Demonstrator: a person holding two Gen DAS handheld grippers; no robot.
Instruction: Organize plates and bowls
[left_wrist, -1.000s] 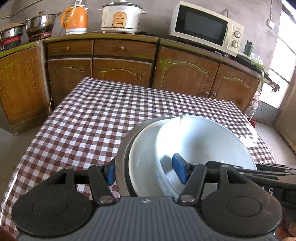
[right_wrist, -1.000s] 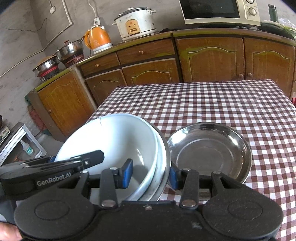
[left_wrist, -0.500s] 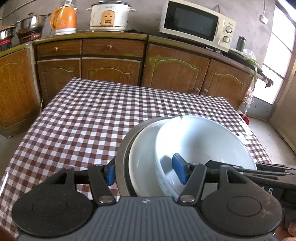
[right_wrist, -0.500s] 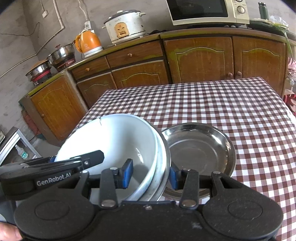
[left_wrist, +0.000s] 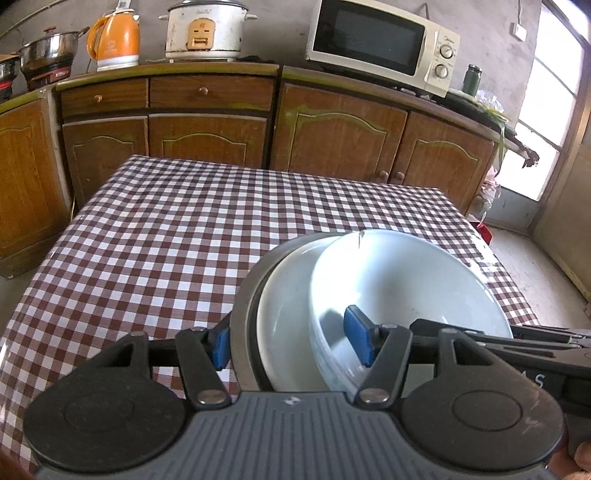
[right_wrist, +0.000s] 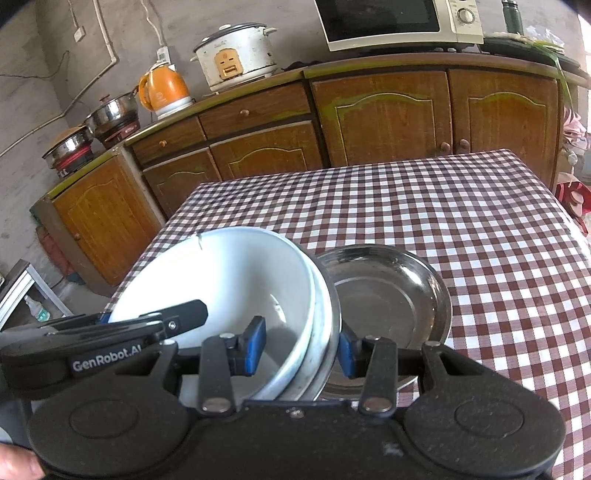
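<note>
Right wrist view: steel plate (right_wrist: 391, 295) on table | left wrist view: hidden

Before me stands a table (left_wrist: 177, 236) under a brown-and-white checked cloth. Beyond it, wooden cabinets (left_wrist: 369, 136) line a grey plaster wall (right_wrist: 44, 92). On the counter, left to right: steel pots (left_wrist: 48, 48), orange kettle (left_wrist: 114, 40), rice cooker (left_wrist: 203, 29), microwave (left_wrist: 380, 40), green flask (left_wrist: 472, 78). A window (left_wrist: 554, 96) at far right admits daylight; the floor (left_wrist: 524, 251) is bare concrete.
</note>
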